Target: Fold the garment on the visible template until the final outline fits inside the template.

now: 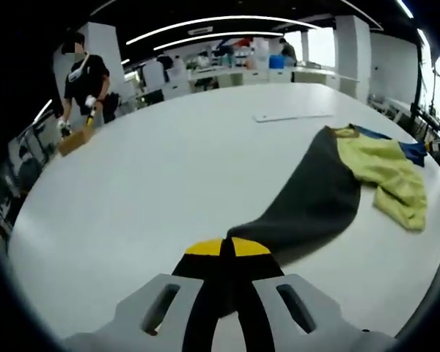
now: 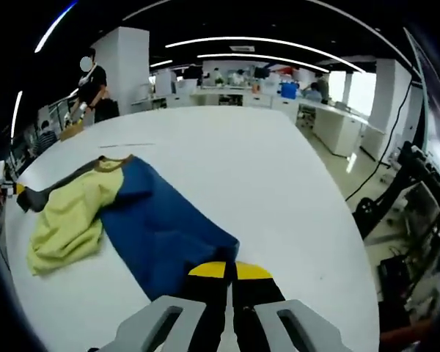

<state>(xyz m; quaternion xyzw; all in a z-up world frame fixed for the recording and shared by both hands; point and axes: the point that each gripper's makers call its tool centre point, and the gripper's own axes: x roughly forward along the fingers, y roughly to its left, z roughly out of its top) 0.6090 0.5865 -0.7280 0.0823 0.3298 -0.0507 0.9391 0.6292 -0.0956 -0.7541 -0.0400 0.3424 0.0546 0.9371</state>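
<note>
Garment (image 2: 139, 220) amid bare table (image 2: 279, 183)

A wide white surface (image 1: 169, 176) stretched away toward an open office. At its far edge a person in a dark top (image 1: 84, 81) stood leaning over a brown box (image 1: 72, 139). Farther back stood white desks (image 1: 227, 73) with a blue bin (image 1: 276, 62) on one of them. In the right gripper view a white pillar (image 2: 128, 70) rose behind the surface, long ceiling lights (image 2: 264, 42) curved overhead, and a black stand with cables (image 2: 418, 191) stood on the floor beside the surface.
</note>
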